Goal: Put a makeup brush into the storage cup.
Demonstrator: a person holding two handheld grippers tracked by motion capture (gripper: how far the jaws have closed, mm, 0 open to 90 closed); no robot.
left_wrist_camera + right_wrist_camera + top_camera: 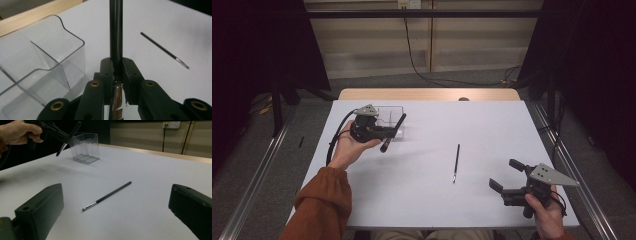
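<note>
Left gripper (388,131) is clamped on a thick black brush (116,37), handle sticking out past the jaws, held above the table (427,200). The clear 2-compartment holder (42,67) sits just beside it, off to its left. Right gripper (507,176) has its jaws spread wide, holding nothing. A thin brush (107,195) lies flat ahead of it, between both grippers.

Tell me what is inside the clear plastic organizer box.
The clear organizer box holds nothing: through its see-through walls only the inner dividers and bare floor show. The black brush clamped in the left hand-held gripper is outside, beside it.
</note>
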